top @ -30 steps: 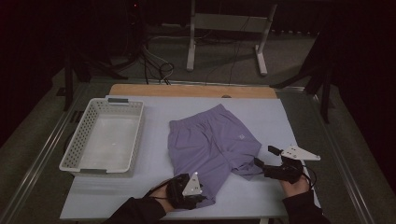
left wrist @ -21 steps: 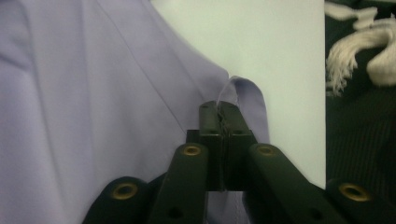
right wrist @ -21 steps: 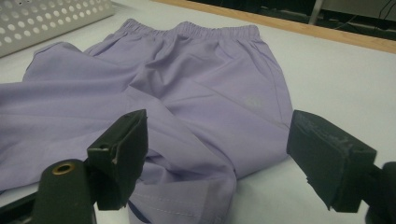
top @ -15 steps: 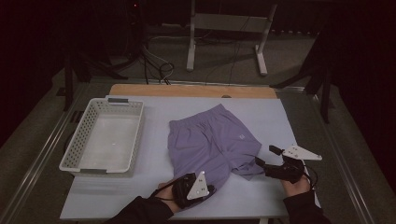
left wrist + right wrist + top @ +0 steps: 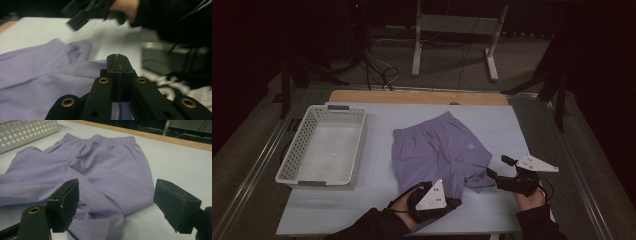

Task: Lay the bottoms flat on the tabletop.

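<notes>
Now: lilac shorts [image 5: 437,152] flat mid-counter, hems toward near edge. Left gripper [image 5: 117,58] jaws closed, pinching hem. Right gripper [image 5: 117,202] jaws wide, empty. Fabric light, limp, likely slippery; grip hems.

We see a dim high view, black surroundings from nine through three o'clock. Our left gripper view smears with motion blur toward twelve; our right gripper view stays brighter, sharper.

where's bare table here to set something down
Bare table runs between the white basket and the purple shorts, and behind the shorts to the wooden edge. The near edge is crowded by the left hand-held gripper and right hand-held gripper.
</notes>
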### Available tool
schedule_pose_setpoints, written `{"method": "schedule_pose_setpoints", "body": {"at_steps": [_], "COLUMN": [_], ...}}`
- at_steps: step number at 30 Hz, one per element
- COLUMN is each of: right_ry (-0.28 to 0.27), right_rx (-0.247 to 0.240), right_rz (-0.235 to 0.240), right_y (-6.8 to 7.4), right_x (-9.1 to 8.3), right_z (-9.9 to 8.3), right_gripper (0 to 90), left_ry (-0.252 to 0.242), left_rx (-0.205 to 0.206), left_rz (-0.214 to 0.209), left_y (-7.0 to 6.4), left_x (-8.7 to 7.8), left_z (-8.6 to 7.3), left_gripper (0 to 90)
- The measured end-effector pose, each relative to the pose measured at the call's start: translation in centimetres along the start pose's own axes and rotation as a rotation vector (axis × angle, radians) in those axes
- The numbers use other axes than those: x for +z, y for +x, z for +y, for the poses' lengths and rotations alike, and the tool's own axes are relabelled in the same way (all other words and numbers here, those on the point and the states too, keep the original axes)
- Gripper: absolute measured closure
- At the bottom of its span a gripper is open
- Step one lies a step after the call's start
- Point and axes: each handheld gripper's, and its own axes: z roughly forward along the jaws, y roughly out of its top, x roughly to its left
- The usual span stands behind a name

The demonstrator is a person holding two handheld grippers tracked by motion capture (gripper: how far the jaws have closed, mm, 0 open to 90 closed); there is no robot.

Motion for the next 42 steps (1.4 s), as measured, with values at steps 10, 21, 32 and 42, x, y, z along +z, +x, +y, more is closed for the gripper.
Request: {"method": "schedule_pose_setpoints", "body": {"at_steps": [10, 21, 32, 42], "right_ry": [-0.006, -0.009, 0.003, -0.001], "right_rx": [0.002, 0.004, -0.001, -0.001], "right_rz": [0.002, -0.006, 0.003, 0.022], "right_y": [-0.1, -0.1, 0.2, 0.3], "right_x": [-0.1, -0.3, 0.2, 0.3], "right_z": [0.0, 0.0, 0.0, -0.1], "right_gripper": [20.6, 20.6, 20.6, 20.6], "left_ry": [0.0, 0.12, 0.091, 0.101], "left_rx": [0.02, -0.098, -0.291, -0.458], "left_rz": [-0.069, 0.047, 0.487, 0.745], "left_y": [-0.7, 2.5, 8.4, 15.6], "left_x": [2.2, -1.9, -5.3, -3.6], "left_z": [0.9, -4.1, -7.3, -8.2], "left_gripper": [64.1, 53.1, 48.8, 49.1]}}
